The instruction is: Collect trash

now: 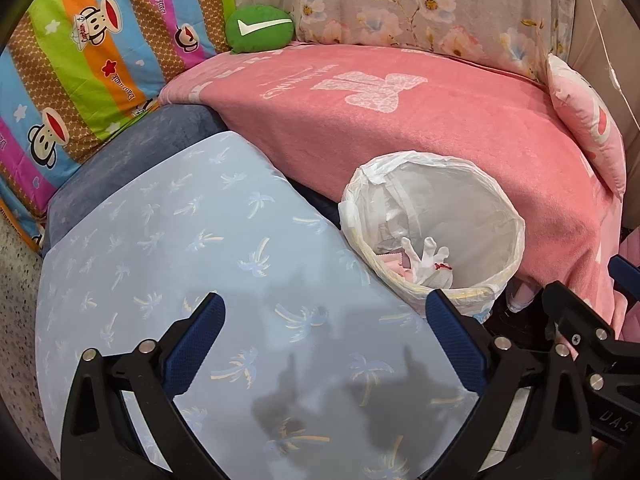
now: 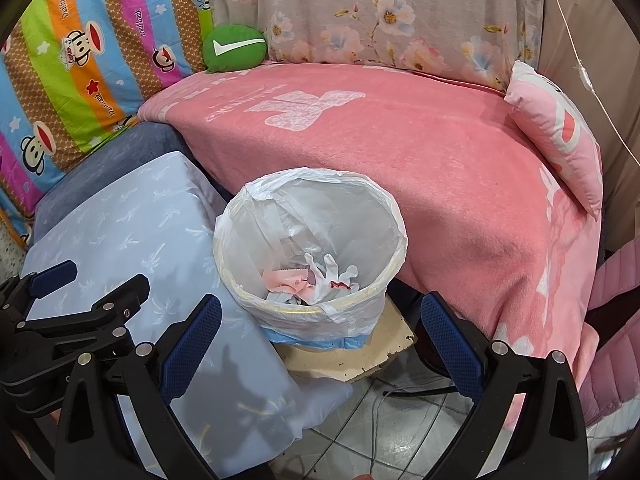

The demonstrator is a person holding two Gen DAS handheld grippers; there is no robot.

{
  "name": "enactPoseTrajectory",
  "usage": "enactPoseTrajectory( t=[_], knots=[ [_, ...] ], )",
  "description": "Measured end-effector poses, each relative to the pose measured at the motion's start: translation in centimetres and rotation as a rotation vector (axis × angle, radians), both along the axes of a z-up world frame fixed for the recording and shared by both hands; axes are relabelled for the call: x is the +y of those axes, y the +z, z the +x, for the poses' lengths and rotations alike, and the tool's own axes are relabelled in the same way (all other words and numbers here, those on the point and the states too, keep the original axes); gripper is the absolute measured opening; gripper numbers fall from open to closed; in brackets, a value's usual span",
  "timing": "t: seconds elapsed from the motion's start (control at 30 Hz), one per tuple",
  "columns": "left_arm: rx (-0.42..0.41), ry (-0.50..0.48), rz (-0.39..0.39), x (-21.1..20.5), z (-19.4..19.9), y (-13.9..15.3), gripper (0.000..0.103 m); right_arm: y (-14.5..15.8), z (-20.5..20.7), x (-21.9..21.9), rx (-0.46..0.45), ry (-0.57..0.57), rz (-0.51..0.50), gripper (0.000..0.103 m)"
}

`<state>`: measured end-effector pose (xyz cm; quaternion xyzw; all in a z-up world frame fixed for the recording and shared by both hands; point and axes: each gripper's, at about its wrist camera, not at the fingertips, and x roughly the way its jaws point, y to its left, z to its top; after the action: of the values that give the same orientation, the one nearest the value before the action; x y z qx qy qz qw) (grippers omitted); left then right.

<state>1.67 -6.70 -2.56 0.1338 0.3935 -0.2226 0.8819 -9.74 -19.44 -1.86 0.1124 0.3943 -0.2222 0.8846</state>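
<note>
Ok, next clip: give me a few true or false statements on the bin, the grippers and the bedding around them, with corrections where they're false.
1. The trash bin is lined with a white plastic bag. True.
2. The bin is empty. False: pink and white scraps lie at its bottom.
3. The left gripper is open and holds nothing. True.
4. The right gripper is shut on a piece of trash. False: its jaws stand apart with nothing between them.
5. A green round cushion sits at the far edge of the pink blanket. True.
6. The bin stands on top of the pink blanket. False: it stands on a beige board, beside the blanket.
</note>
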Motion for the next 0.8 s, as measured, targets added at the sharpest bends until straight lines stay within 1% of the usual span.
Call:
enactPoseTrajectory(
  t=[0.3,0.8],
  knots=[
    [0.014,-0.012,-0.002,-0.19,0.06,-0.23,0.096,0.14,0.05,-0.1,0.001,-0.003,0.002,0.099],
    [0.015,-0.011,0.005,-0.41,0.09,-0.45,0.096,0.19,0.06,-0.41,0.002,-0.004,0.004,0.099]
  ],
)
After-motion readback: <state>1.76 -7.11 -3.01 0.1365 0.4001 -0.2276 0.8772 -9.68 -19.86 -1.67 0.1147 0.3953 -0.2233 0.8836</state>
